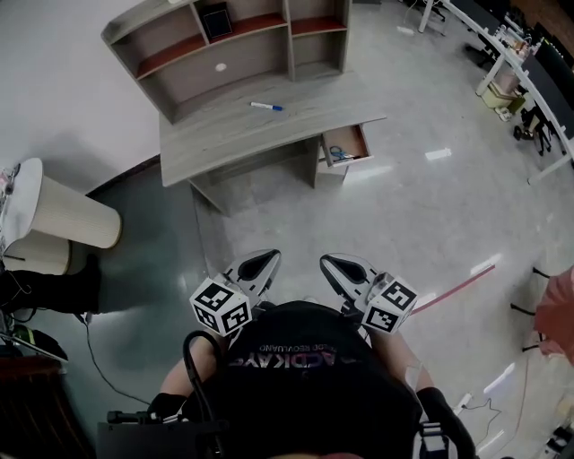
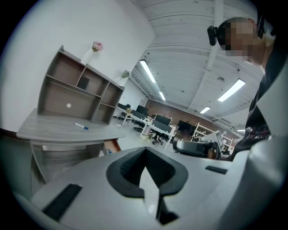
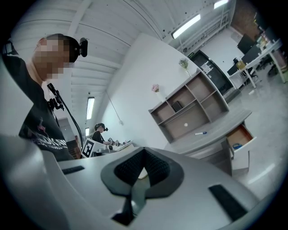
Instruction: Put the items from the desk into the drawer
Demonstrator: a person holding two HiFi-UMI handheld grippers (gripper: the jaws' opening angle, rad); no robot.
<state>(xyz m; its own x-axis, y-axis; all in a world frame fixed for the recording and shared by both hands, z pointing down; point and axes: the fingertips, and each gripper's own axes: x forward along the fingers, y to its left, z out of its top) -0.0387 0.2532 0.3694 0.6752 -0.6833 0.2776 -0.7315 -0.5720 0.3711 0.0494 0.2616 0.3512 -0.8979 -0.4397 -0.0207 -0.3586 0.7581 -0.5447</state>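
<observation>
A blue-and-white marker (image 1: 266, 107) lies on the grey desk (image 1: 233, 134) far ahead of me; it also shows as the marker (image 2: 81, 126) and the marker (image 3: 200, 133). The desk's drawer (image 1: 345, 146) stands pulled open at the right, with a blue item (image 1: 339, 154) inside; the drawer (image 3: 239, 139) shows again in the right gripper view. My left gripper (image 1: 265, 263) and right gripper (image 1: 334, 265) are held close to my chest, well short of the desk. Both are shut with nothing between the jaws.
A shelf hutch (image 1: 224, 45) rises at the back of the desk, a small dark frame (image 1: 215, 20) in one cubby. A white round bin (image 1: 67, 213) stands at the left. Cables (image 1: 99, 359) trail on the floor. Office desks and chairs (image 1: 520, 72) line the far right.
</observation>
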